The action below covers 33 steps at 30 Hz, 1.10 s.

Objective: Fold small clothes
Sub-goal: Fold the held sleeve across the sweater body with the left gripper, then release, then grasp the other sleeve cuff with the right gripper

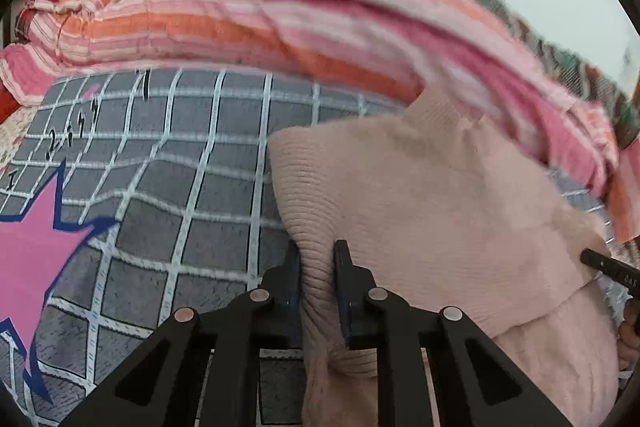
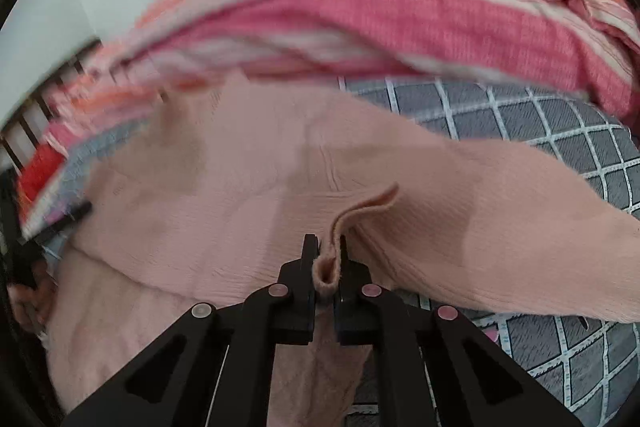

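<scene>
Both grippers clamped on the pale pink knit sweater (image 1: 440,195): left gripper (image 1: 318,267) with fingers nearly closed on a thick ribbed fold, right gripper (image 2: 325,255) with fingers pinched tight on a thin doubled edge. Sweater partly lifted, lower part draped over the grey checked blanket (image 1: 192,187), just in front of the pink-and-orange striped pile (image 1: 240,23); one sleeve trailing away from the pile toward the blanket's far side in the right wrist view.

Probably mid-fold, carrying a held edge across the body. For a clean result: keep both grips level and evenly apart so the edge stays taut between them. Move together, not one ahead of the other. Lower onto the sweater's body short of the striped pile, avoiding contact with it. Tuck the trailing sleeve in before flattening. Release only once the fold lies flat; thick rib likely to spring back, so press down first.
</scene>
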Each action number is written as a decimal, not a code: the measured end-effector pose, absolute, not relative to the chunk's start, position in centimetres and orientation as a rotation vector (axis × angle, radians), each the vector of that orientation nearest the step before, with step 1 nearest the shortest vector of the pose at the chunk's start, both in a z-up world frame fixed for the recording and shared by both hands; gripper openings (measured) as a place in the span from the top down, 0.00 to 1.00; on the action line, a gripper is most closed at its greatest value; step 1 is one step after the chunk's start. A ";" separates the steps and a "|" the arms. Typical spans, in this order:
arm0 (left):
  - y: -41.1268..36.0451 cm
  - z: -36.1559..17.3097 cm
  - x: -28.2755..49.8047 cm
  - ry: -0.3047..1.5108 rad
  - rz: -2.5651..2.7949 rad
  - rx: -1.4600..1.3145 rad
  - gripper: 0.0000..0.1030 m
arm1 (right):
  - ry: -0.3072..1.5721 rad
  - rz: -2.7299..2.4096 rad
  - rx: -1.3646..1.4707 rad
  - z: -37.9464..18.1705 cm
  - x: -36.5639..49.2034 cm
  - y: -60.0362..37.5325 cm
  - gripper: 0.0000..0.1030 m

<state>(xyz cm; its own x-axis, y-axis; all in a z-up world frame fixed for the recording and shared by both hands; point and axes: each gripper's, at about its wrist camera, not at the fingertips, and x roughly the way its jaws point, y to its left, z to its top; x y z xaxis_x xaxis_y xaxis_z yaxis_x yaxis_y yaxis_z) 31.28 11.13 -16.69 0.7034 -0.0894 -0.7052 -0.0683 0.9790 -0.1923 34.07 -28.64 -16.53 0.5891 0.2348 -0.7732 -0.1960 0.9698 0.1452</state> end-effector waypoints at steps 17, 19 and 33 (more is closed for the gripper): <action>13.4 -17.4 25.9 0.804 0.095 -0.171 0.27 | 0.823 -0.170 0.217 -13.3 24.7 -49.7 0.25; 13.0 -17.5 26.2 0.806 0.103 -0.144 0.25 | 0.865 -0.183 0.234 -14.8 24.7 -51.1 0.25; 12.9 -18.0 26.9 0.832 0.093 -0.144 0.20 | 0.842 -0.207 0.481 -16.4 28.4 -57.1 0.39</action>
